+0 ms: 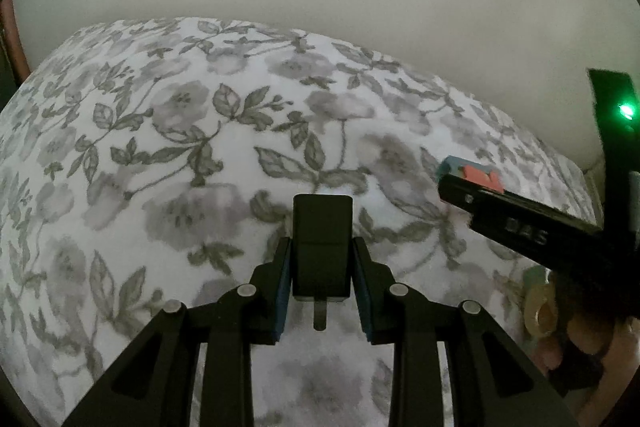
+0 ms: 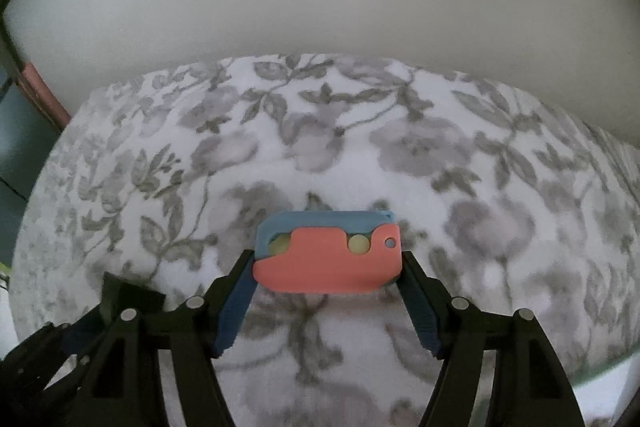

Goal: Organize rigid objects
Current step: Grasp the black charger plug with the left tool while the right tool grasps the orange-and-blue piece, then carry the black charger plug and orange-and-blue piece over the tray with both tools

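My left gripper (image 1: 322, 269) was clamped on a black block (image 1: 322, 247); right gripper (image 2: 326, 267) gripped the pink-and-blue toy (image 2: 328, 253) by its ends, both above the floral cloth (image 2: 360, 147)

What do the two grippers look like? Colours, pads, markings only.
Both grippers, left gripper and right gripper, are matte black linkage frames with silver pivot pins and ribbed blue finger pads. Seen from the left wrist, the right unit's side carries pale lettering, too blurred to read, and a green LED. No cables visible.
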Demonstrator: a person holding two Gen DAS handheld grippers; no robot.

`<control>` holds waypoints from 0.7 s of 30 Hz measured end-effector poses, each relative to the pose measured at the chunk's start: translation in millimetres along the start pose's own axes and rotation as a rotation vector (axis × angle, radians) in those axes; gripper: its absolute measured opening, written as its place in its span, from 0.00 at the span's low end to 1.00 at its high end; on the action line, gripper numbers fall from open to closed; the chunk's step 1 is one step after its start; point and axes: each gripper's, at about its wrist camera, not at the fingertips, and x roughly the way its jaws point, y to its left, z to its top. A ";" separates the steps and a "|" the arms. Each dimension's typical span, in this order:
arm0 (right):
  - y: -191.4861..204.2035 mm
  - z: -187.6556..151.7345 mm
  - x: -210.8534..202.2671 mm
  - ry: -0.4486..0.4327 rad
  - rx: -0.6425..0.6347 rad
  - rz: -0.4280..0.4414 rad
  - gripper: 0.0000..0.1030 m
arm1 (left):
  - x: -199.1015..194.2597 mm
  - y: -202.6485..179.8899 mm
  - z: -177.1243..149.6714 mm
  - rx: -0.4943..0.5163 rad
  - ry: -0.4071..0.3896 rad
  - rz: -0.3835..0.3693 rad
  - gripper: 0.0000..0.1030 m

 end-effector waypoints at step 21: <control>-40.5 -100.5 -187.2 -0.120 0.134 -0.027 0.71 | -137.5 -86.5 -45.8 0.048 -0.054 -0.114 0.29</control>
